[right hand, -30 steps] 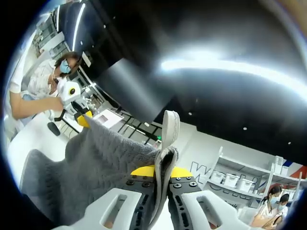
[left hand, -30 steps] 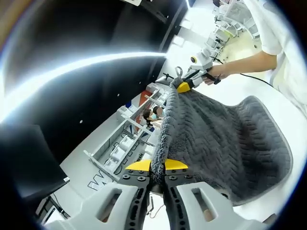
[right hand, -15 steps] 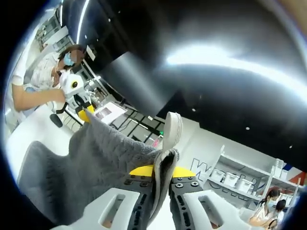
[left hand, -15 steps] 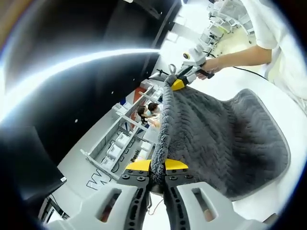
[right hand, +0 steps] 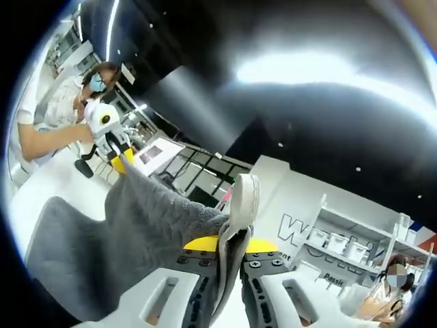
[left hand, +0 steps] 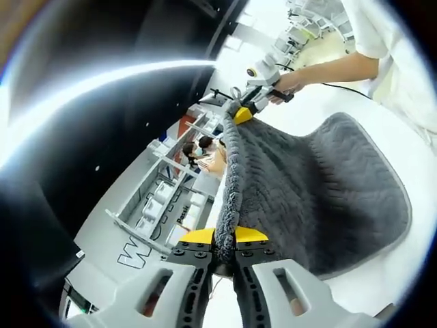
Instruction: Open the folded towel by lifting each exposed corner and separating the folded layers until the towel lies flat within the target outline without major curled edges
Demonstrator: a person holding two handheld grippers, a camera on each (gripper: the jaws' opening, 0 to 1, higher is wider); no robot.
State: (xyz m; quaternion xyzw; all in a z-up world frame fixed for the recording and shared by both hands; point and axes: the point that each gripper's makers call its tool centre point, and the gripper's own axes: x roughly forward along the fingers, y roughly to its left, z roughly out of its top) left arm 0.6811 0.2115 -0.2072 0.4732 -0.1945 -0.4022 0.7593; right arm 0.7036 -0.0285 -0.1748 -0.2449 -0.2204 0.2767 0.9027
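Over a white worktop point(left hand: 382, 287), the grey towel point(left hand: 307, 191) hangs stretched between both, each clamped on a corner: left hand-held gripper point(left hand: 224, 240), right hand-held gripper point(right hand: 229, 244).

We see a dark grey towel point(left hand: 314, 191) with a chevron-knit texture and a pale bound edge, hanging raised and stretched between its two pinched corners; its top edge runs taut, and the body sags down toward the white table point(left hand: 382, 280) below.
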